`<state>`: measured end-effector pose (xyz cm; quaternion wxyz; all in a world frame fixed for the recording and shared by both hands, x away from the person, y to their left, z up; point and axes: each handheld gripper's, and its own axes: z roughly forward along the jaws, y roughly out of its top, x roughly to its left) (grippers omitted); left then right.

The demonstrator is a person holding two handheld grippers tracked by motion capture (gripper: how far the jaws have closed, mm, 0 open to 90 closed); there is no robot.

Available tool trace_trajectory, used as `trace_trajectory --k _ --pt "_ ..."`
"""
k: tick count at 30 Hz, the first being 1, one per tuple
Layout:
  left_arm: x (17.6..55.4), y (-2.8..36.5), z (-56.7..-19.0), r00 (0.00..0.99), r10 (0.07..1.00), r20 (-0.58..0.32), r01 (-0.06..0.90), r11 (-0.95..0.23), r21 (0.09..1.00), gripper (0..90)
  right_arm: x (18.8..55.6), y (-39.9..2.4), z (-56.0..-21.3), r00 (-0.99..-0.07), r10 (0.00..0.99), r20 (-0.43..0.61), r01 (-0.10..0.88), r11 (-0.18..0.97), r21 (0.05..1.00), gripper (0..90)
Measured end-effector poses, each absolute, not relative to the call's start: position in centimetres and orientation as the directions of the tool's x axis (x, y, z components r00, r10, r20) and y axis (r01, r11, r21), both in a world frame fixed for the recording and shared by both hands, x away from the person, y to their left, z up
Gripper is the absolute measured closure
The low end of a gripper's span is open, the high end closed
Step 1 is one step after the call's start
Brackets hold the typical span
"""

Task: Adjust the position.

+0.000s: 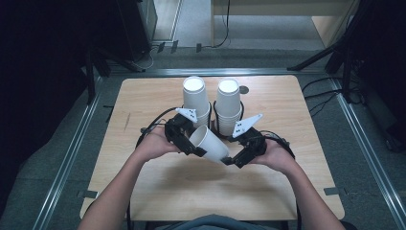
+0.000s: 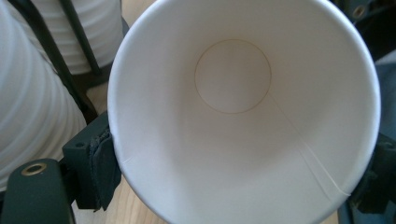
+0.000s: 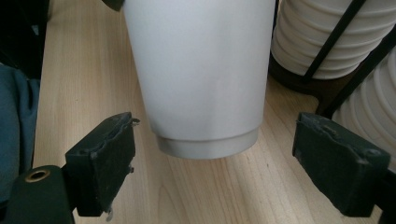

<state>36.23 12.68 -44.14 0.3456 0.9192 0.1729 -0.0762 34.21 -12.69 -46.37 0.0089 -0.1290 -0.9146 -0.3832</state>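
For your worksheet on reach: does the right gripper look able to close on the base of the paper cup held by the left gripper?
Probably yes. The right gripper is open, its jaws either side of the paper cup base, nothing between. The left gripper grips the rim end.

Dim room, table (image 1: 158, 191) lit from above, dark surroundings, soft shadows, close-ups slightly soft
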Motion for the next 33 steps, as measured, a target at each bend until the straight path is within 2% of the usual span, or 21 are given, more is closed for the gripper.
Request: trace_trajectory --k 2,16,21,33 --pt "36.3 12.1 -44.4 0.943 0.253 -0.217 0.333 -0.763 0.555 10.5 34.1 -12.6 -46.3 -0.968 0.224 0.116 0.240 0.673 0.700 13.5" --pt "35.9 9.5 -44.3 0.979 0.184 -0.091 0.205 -0.868 0.451 10.4 34.1 -12.0 -47.0 -0.969 0.210 0.127 0.238 0.677 0.697 13.6" --pt "36.0 8.6 -44.1 0.983 0.167 -0.078 0.185 -0.881 0.435 10.4 34.2 -11.7 -47.3 -0.971 0.208 0.120 0.232 0.685 0.690 13.6" --pt "35.8 7.1 -43.6 0.987 0.140 -0.079 0.160 -0.869 0.468 10.1 34.3 -11.1 -47.8 -0.971 0.210 0.116 0.231 0.693 0.683 14.3"
